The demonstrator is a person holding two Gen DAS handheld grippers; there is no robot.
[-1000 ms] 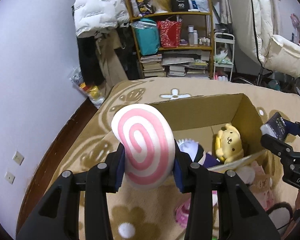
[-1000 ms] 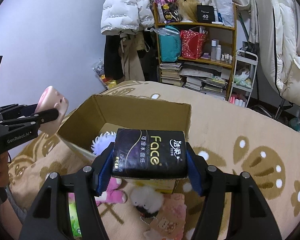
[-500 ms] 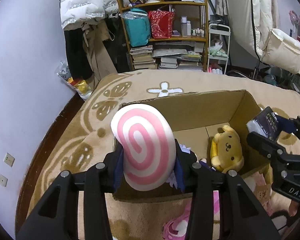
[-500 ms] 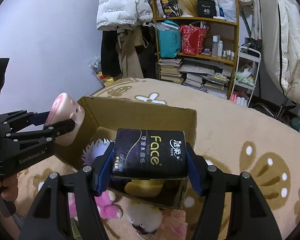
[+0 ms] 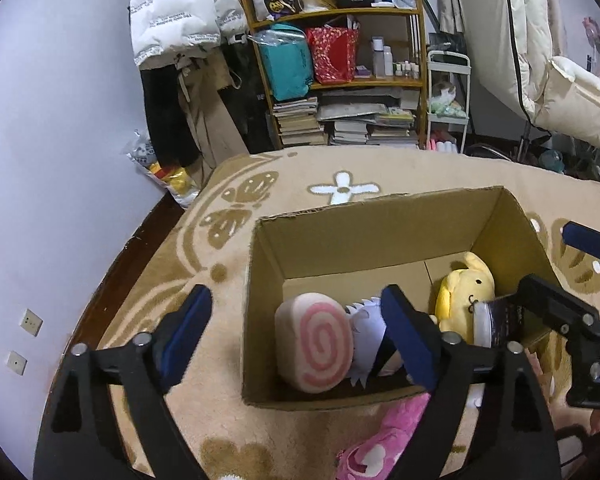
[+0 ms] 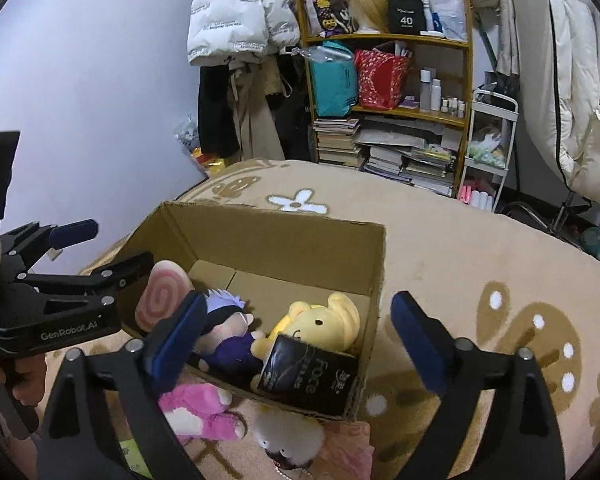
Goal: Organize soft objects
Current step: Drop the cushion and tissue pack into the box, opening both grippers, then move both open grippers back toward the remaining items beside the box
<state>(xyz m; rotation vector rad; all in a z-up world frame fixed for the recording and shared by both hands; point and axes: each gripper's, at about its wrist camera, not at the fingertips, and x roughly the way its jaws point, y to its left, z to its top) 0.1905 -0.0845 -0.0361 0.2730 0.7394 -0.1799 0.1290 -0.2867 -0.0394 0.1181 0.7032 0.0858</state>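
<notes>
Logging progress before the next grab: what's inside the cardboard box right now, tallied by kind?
Plush toys: 2, the yellow dog plush and the purple-clad doll.
Swirl cushions: 1, pink-and-white.
Tissue packs: 1, black.
Total: 4.

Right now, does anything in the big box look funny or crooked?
Yes. The black tissue pack is tilted on one corner, leaning on the yellow plush instead of lying flat. The pink swirl cushion stands on edge against the cardboard box wall. Both grippers' jaws have just been opening, with nothing between them.
</notes>
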